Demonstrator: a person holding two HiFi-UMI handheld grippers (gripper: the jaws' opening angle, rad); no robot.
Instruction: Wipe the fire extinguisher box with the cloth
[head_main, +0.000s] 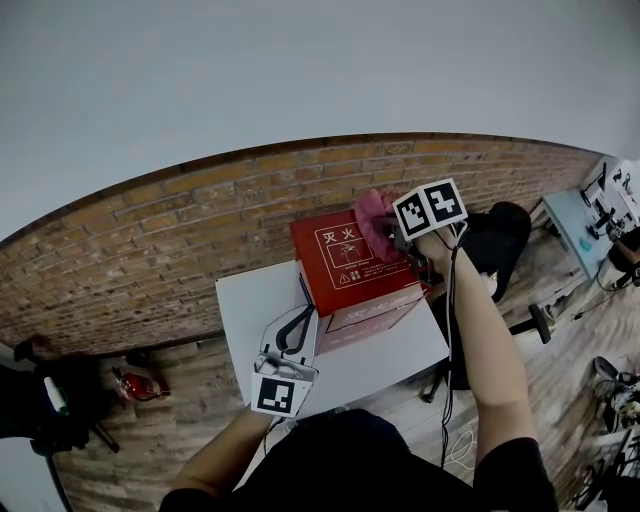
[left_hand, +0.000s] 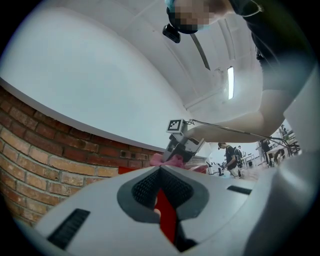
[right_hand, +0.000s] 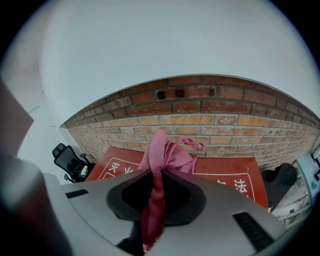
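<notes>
Remote wipe in progress: I hold the cloth in the right gripper, its jaws clamped tight on a twisted strand. The bunched rest spills past the tips onto the top of the box, near its far right corner. The red box stands at the far edge of the table, close to the brick wall. My left gripper sits low at the box's left side, jaws closed together, tips up against the red face; whether they touch it I cannot tell.
</notes>
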